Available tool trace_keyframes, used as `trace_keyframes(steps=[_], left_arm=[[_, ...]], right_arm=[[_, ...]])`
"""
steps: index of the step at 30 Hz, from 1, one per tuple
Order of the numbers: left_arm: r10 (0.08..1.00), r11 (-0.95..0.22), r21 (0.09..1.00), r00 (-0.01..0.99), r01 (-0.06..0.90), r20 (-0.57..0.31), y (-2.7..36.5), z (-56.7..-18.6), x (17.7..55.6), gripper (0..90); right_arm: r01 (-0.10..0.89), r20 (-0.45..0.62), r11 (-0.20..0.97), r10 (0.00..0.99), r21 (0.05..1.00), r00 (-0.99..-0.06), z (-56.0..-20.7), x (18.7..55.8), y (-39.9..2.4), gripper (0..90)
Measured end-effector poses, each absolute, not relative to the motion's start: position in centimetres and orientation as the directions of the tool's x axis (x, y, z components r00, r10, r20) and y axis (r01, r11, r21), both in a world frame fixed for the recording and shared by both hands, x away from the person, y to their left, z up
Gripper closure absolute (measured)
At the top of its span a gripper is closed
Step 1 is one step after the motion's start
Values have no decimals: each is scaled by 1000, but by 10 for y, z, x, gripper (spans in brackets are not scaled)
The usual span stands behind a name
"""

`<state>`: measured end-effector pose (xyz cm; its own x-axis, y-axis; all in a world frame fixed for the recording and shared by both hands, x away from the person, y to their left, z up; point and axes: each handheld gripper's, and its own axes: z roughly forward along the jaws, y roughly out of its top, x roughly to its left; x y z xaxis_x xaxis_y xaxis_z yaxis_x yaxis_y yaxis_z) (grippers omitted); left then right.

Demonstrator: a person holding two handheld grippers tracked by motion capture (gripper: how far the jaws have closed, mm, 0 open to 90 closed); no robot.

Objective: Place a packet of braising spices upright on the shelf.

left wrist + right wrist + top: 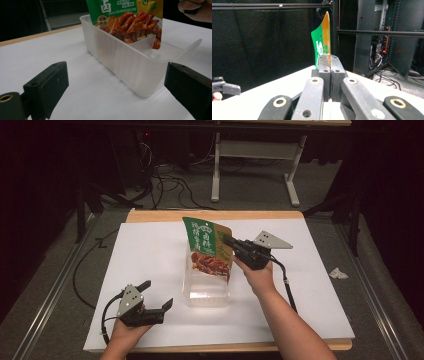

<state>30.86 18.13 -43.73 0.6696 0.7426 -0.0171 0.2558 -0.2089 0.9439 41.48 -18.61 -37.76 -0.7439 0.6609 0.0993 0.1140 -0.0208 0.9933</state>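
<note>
- Snack pouch (209, 247) stands upright with its bottom inside the clear plastic bin (209, 292) at mid-table, as my high view shows.
- My right gripper (329, 61) pinches the pouch's top edge; its own view shows the jaws clamped together on it.
- My left gripper (115, 82) rests wide apart, empty, just beside the bin; its view reveals the pouch's printed food picture.

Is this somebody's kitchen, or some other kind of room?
Probably a lab or workshop, not a kitchen. A white work table stands in a dark room, loose cables lie on the floor behind it, and an equipment rack with wiring stands nearby.
</note>
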Motion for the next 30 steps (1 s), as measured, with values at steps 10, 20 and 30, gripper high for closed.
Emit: trace_keyframes(steps=[10, 20, 30], left_arm=[[740, -213, 942, 672, 258, -17, 181, -438, 309, 61], [737, -219, 941, 676, 259, -14, 181, -438, 309, 62], [734, -230, 936, 679, 265, -12, 180, -439, 309, 63]], right_arm=[[128, 97, -2, 670, 992, -736, -377, 410, -189, 799], [188, 111, 43, 670, 981, -734, -375, 411, -190, 405], [225, 106, 81, 697, 971, -710, -375, 403, -205, 167]])
